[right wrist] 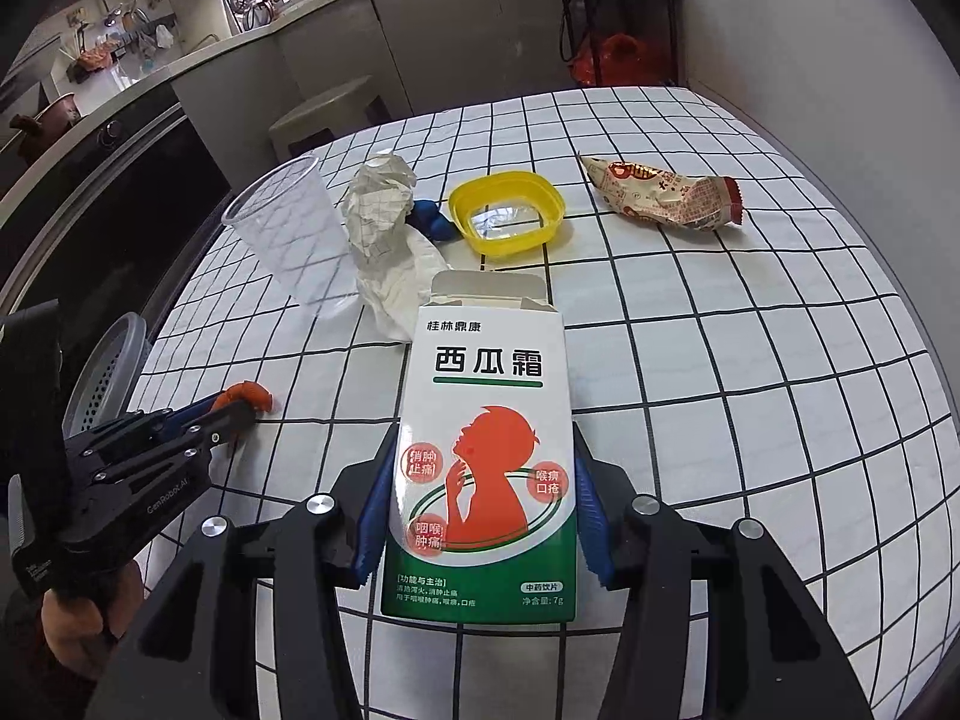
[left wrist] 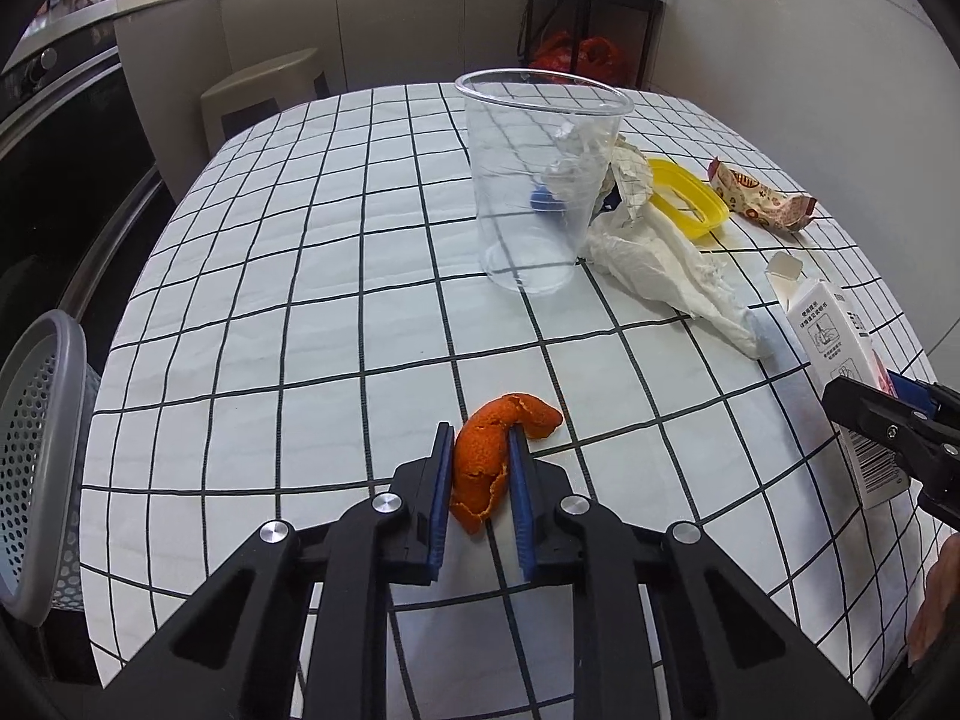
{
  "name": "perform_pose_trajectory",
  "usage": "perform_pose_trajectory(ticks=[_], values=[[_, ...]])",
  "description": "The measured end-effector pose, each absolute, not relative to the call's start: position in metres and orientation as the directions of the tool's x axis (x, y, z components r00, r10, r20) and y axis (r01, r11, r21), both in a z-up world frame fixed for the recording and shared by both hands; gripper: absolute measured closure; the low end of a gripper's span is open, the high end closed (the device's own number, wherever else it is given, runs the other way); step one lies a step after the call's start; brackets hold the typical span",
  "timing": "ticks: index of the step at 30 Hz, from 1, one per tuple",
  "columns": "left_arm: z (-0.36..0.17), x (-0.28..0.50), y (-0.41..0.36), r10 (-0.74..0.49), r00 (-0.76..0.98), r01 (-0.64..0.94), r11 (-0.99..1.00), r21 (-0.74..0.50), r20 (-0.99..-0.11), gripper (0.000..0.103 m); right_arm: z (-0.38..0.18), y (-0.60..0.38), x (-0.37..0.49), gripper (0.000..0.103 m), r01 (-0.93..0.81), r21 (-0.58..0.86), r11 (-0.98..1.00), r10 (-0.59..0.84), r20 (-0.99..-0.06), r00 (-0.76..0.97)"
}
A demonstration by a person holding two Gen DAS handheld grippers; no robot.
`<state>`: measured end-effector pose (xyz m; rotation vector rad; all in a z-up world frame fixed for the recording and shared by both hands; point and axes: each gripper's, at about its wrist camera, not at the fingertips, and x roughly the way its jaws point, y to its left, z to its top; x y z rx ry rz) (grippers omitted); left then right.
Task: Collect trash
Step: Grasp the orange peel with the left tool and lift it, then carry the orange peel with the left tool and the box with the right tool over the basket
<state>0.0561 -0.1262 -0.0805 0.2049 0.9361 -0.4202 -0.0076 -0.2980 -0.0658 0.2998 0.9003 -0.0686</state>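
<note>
With the left gripper (left wrist: 480,468) pinching the orange peel (left wrist: 492,456) at six o'clock and the right gripper (right wrist: 480,516) clamping the medicine box (right wrist: 483,468), the cup (left wrist: 534,180), tissue (left wrist: 660,264), yellow lid (left wrist: 690,198) and wrapper (left wrist: 762,198) are still waiting around one o'clock, with the bin (left wrist: 42,468) standing at nine.

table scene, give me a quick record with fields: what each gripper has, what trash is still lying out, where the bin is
left gripper: shut on the orange peel, peel resting on the tablecloth
right gripper: shut on the medicine box, top flap open
still lying out: clear plastic cup, upright; crumpled tissue; yellow lid; snack wrapper; small blue item, unclear what
bin: grey perforated basket, beside the table's left edge
</note>
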Motion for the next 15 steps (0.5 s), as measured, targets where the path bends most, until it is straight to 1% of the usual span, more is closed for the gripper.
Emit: perform_pose_trajectory(ticks=[9, 15], values=[[-0.045, 0.037, -0.088, -0.236, 0.626, 0.394, 0.918, 0.041, -0.743, 0.085, -0.046, -0.264, -0.016, 0.053, 0.121, 0.252, 0.960, 0.110, -0.738, 0.665], [-0.020, 0.017, -0.036, -0.207, 0.678, 0.325, 0.945, 0.036, -0.705, 0.085, -0.041, -0.217, -0.020, 0.053, 0.047, 0.266, 0.963, 0.165, -0.718, 0.676]])
